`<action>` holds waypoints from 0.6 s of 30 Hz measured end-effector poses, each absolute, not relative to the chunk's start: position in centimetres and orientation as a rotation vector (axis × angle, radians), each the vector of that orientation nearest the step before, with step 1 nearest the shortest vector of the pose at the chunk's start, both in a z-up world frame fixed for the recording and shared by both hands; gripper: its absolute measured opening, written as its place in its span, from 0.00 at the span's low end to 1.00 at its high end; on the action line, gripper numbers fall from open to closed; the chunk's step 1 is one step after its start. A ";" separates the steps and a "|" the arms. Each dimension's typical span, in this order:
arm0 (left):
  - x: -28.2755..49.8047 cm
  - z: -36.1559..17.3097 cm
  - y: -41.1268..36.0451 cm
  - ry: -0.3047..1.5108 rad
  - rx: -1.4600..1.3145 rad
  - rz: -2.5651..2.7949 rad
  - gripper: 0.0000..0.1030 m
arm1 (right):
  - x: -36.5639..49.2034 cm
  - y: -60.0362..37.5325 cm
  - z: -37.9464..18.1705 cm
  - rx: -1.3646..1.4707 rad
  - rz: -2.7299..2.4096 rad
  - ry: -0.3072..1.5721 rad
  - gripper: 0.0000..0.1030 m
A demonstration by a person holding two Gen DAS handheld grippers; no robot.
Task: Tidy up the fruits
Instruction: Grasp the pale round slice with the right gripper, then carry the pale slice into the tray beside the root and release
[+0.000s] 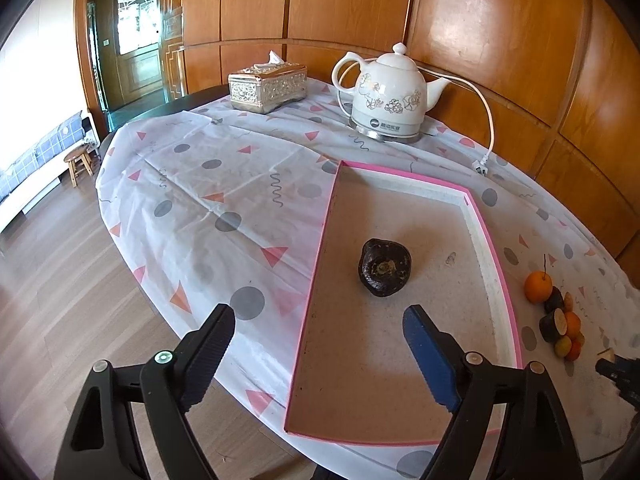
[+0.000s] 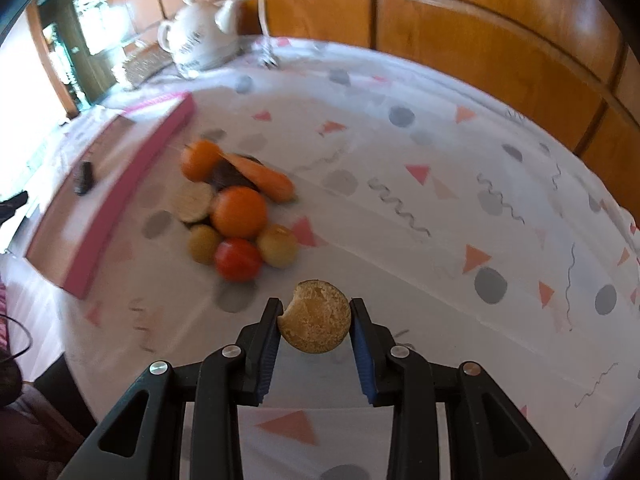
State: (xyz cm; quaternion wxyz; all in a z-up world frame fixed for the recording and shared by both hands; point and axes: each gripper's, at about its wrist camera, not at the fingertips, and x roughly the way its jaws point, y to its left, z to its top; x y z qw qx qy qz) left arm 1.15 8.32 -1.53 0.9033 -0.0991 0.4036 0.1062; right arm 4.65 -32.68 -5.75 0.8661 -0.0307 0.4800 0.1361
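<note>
A pink-rimmed tray [image 1: 502,276] lies on the table; one dark, wrinkled fruit [image 1: 385,267] sits in it. My left gripper [image 1: 318,334] is open and empty, above the tray's near end, short of the dark fruit. My right gripper [image 2: 315,322] is shut on a round brown fruit [image 2: 316,320] and holds it above the tablecloth. Beyond it lies a pile: two oranges [image 2: 239,212], a carrot [image 2: 264,178], a red tomato [image 2: 238,260], yellowish fruits [image 2: 277,246] and a dark piece. The pile [image 1: 558,320] also shows right of the tray in the left wrist view. The tray [image 2: 132,188] is left of the pile.
A white kettle [image 1: 390,98] with its cord and plug [image 1: 482,166] stands at the back. A silver tissue box [image 1: 267,86] stands left of it. The patterned tablecloth [image 1: 208,200] covers a round table; its edge drops to the wooden floor on the left. Wood panels rise behind.
</note>
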 end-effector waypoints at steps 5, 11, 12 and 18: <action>1.0 -1.7 8.6 0.836 -0.224 0.220 0.84 | 3.9 -29.8 -3.8 -0.067 0.366 0.973 0.33; 0.7 -1.8 9.3 0.836 -0.242 0.221 0.84 | 3.5 -23.6 -2.2 -0.094 0.503 0.936 0.33; 0.7 -1.9 9.5 0.835 -0.245 0.222 0.84 | 3.5 -22.5 -2.0 -0.102 0.524 0.932 0.33; 0.1 -2.1 10.7 0.832 -0.277 0.242 0.86 | 4.2 -16.1 -1.3 -0.160 0.627 0.908 0.33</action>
